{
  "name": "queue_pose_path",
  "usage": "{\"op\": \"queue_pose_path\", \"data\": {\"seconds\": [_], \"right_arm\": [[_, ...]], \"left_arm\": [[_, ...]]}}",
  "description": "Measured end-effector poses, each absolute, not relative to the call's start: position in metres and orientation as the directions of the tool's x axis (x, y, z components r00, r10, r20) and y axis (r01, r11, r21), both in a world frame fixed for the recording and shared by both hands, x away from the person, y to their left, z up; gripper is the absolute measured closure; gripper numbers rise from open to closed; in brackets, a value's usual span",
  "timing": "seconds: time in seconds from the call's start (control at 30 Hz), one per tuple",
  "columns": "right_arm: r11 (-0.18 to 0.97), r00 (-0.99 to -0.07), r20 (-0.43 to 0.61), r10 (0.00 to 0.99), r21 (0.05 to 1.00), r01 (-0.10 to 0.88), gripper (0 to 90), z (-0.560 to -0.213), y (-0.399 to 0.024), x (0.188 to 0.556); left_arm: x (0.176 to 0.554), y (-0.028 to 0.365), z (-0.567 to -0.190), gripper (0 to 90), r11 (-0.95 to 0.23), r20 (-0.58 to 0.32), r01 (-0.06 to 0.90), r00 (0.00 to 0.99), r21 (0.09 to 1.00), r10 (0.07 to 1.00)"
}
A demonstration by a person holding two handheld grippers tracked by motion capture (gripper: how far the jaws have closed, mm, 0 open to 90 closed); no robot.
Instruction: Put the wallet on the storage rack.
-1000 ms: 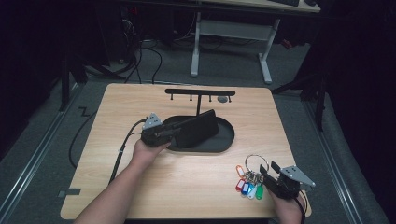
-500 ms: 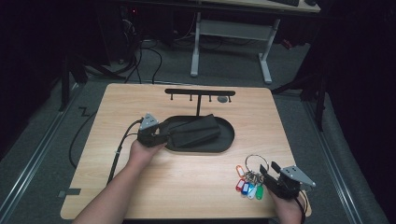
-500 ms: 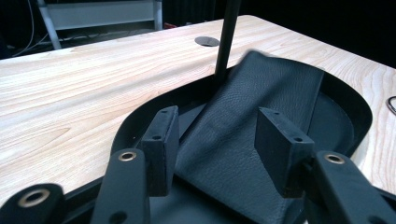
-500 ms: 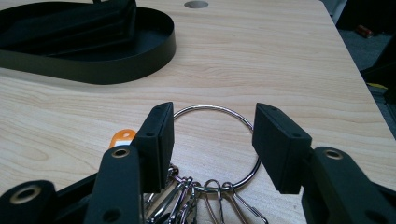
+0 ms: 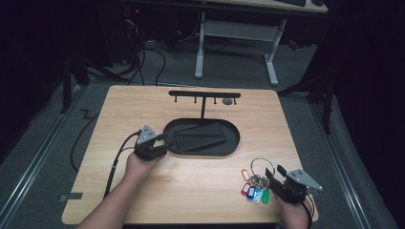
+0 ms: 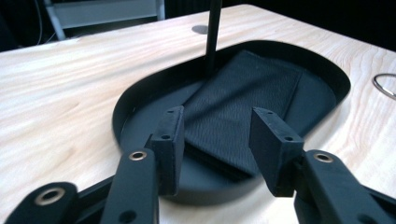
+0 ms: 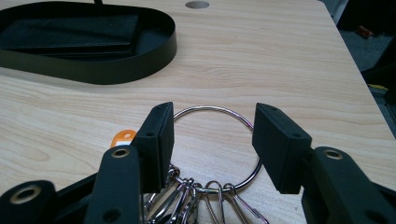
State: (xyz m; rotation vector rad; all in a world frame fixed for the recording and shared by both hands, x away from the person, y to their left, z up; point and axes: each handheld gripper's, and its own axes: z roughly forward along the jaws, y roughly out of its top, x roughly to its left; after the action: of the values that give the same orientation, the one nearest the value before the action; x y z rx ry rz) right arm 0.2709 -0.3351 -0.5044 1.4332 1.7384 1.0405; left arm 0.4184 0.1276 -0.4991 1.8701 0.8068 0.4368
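Observation:
A flat black wallet (image 5: 199,137) lies inside the black oval tray (image 5: 234,143) in the middle of the table. My left gripper (image 5: 163,138) sits at the tray's left end. Its jaws have just been closing a little, but they stand apart with nothing between the pads. In the left gripper view the wallet (image 6: 243,93) rests in the tray (image 6: 119,123) just beyond my left gripper (image 6: 218,114). My right gripper (image 5: 274,171) is open at the front right, over a metal key ring (image 5: 260,167) with coloured tags (image 5: 253,191). The key ring (image 7: 205,108) lies on the wood between the open jaws of my right gripper (image 7: 215,109), untouched.
A black hook stand (image 5: 204,95) rises behind the tray, and its post (image 6: 214,32) stands at the tray's far rim. A grey round disc (image 5: 228,101) is set in the tabletop near the back. The table's front edge is close to my right hand.
The left gripper let go of the wallet, which was tilted above the tray and now lies flat in it. That gripper drew back to the left. The right gripper stayed put.

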Motion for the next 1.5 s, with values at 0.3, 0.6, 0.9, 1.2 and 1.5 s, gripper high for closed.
{"op": "queue_pose_path", "data": {"seconds": [0.3,0.6,0.9,1.2,1.5], "right_arm": [[0.088,-0.2,0.011,0.98,0.875,0.476,48.8,-0.505,-0.336,0.272],[0.074,-0.188,0.021,0.982,0.871,0.485,49.5,-0.506,-0.338,0.272],[0.088,-0.2,0.016,0.98,0.861,0.502,49.4,-0.507,-0.337,0.273],[0.128,-0.231,-0.007,0.973,0.846,0.517,56.2,-0.505,-0.331,0.275],[0.187,-0.259,-0.045,0.965,0.812,0.554,47.5,-0.497,-0.314,0.289]], "left_arm": [[0.374,0.169,-0.497,45.3,-0.318,-0.012,0.345,0.694,0.883,0.719],[0.334,0.206,-0.5,42.4,-0.315,-0.062,0.42,0.677,0.851,0.733],[0.335,0.204,-0.509,31.9,-0.361,-0.03,0.398,0.706,0.843,0.708],[0.336,0.207,-0.51,29.3,-0.355,-0.014,0.398,0.681,0.846,0.732],[0.337,0.207,-0.509,29.3,-0.346,-0.008,0.376,0.687,0.859,0.726]]}}
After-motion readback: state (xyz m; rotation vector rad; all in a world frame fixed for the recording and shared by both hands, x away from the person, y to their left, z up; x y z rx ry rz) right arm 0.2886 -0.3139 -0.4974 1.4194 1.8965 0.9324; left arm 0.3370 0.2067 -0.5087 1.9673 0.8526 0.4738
